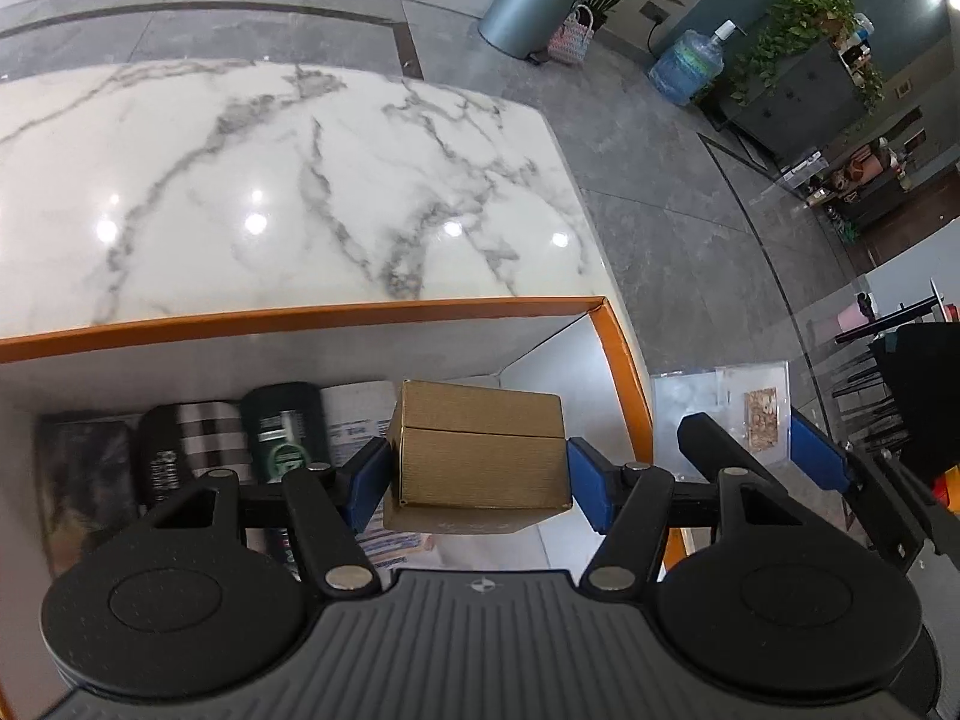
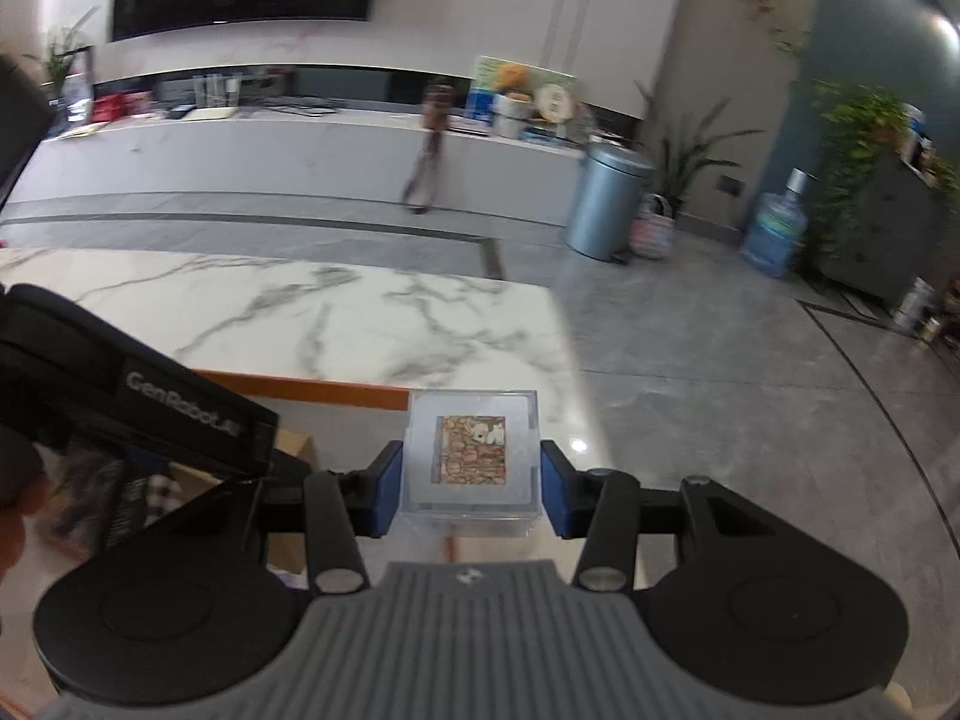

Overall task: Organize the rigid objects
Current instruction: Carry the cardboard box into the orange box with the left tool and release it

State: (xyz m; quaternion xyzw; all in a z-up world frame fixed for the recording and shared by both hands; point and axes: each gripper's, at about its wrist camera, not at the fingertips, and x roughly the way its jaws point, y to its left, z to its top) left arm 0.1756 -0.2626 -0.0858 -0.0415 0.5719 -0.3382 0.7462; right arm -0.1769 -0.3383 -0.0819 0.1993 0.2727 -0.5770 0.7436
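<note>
The left claw grips a gold ribbed cardboard box above the orange-rimmed white storage box. The right claw grips a clear plastic cube above the white marble table.

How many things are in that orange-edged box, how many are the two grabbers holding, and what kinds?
Dark tins or cans lying in the orange-edged box: 2 (striped tin, green-label can)
Flat printed packs in it: 2 (dark pack, white pack)
Gold cardboard box, left gripper: 1
Clear plastic case, right gripper: 1
Total: 6
</note>
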